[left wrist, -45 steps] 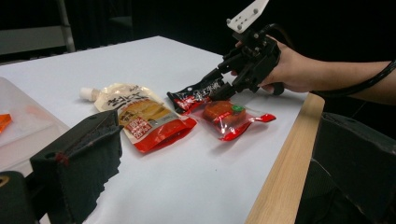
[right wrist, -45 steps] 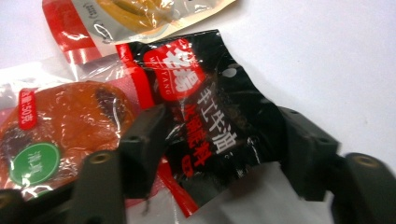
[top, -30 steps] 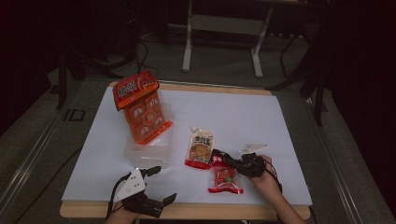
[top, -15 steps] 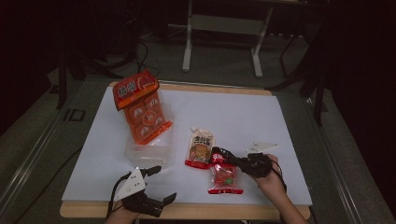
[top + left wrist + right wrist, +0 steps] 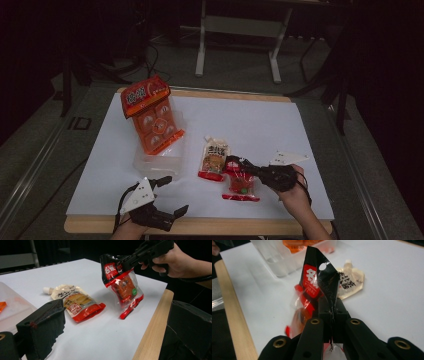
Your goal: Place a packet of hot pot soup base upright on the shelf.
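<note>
Now glossy crinkled red packet (image 5: pixel 122 283), pinched flat in right gripper (image 5: pixel 332 315)

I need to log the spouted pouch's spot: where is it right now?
In the high view the spouted pouch lies flat on the white table, right of the clear tray and just left of the red packet pinched by the right gripper.

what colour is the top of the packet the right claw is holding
Black, with a red label below it, on the packet; clearest in the left gripper view.
</note>
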{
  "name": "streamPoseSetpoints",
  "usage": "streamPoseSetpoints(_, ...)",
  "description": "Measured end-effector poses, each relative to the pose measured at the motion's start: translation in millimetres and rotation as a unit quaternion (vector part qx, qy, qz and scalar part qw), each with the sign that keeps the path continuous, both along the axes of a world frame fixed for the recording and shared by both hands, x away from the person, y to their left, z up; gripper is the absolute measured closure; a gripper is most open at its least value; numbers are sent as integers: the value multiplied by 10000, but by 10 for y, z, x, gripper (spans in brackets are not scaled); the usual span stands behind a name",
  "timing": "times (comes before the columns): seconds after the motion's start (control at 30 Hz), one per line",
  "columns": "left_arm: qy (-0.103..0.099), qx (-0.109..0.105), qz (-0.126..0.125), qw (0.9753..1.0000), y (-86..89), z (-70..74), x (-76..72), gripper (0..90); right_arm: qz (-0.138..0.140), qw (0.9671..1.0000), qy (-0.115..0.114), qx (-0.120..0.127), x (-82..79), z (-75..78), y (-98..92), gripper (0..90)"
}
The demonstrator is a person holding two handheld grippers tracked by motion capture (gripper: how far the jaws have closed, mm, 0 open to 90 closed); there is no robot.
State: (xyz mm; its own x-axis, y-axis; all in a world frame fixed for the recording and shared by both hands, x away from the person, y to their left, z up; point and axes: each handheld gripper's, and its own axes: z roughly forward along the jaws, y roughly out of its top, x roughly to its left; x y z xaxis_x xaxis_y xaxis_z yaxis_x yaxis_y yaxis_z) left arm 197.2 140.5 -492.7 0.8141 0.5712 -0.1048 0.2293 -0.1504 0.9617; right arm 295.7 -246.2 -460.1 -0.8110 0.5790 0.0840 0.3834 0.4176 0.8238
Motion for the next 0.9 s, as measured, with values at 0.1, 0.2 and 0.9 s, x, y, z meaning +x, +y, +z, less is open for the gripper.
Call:
streamPoseSetpoints(0.1,-10,4,-22,10000,3,20,9,20,34,10000,-41,42,-20,42,1,889)
streamPoseSetpoints(0.2,-71,96,-59,9999,-8,64,23,20,80,9998,-150,121,-69,130,7,889)
streamPoseSetpoints(0.9,-301,235,-521,9979,-256,339,280,24,536,9969,-360,447,-307,407,146,887)
